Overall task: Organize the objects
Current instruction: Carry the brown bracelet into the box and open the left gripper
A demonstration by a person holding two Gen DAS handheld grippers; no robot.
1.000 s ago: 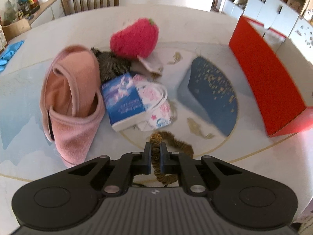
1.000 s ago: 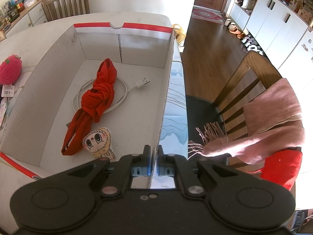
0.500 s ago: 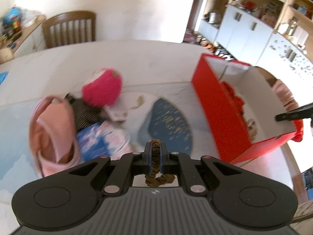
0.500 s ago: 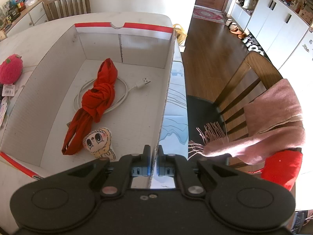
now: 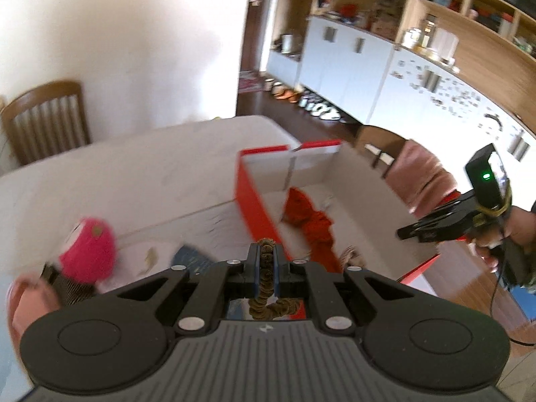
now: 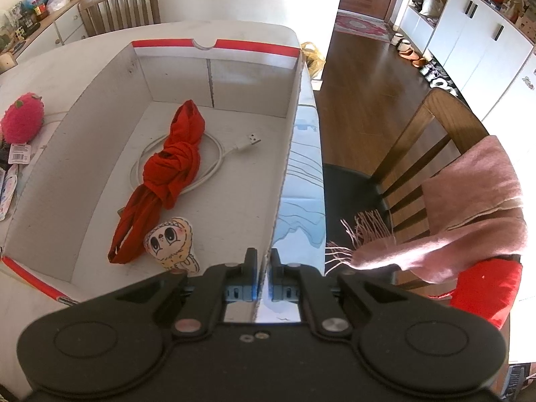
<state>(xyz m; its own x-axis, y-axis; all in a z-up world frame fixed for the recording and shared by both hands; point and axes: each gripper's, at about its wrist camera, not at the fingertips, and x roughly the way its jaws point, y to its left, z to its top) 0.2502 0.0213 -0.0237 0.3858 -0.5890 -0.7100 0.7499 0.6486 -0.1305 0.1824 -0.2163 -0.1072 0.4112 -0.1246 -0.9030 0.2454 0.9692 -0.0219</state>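
Left gripper point(image 5: 267, 257) is clamped on a brown scrunchie point(image 5: 266, 269), up above the table. Right gripper point(image 6: 263, 258) pinches the red box point(image 6: 290, 154) wall. Only the right view shows the white cable point(image 6: 214, 157) and cartoon plush point(image 6: 171, 238) inside; no label is readable.
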